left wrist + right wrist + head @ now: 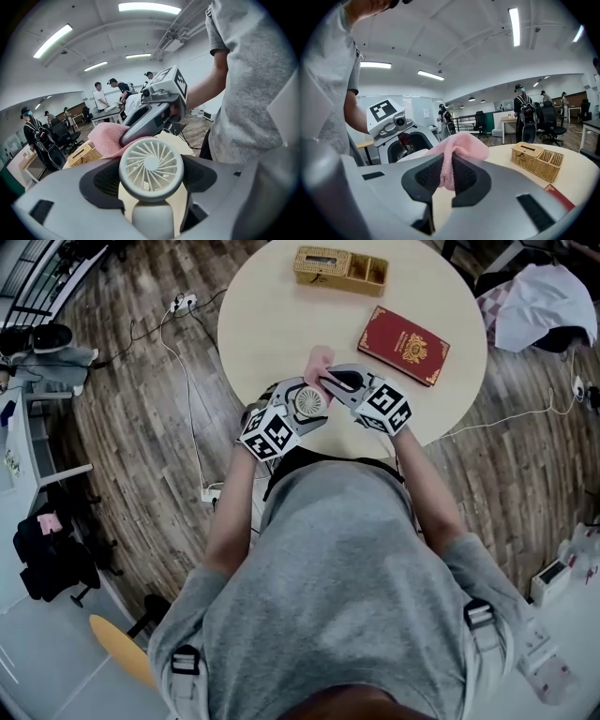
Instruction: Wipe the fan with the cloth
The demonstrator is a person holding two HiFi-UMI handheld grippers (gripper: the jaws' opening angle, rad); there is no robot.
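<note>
Fan [151, 168], small, round, cream plastic, sits clamped between the jaws of the left gripper [152, 180], above the near edge of the round beige table [281, 315]. Just beside its top rim, the right gripper [446, 176] pinches a fluffy pink cloth [459, 147] in narrow jaws. Farther across the table lie a red book [404, 345] and a wicker box [339, 268].

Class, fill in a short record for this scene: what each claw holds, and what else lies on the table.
Left claw: shut on small round white plastic fan
Right claw: shut on pink woven cloth
Table: round, cream
On table: woven wicker box; red book with gold trim
</note>
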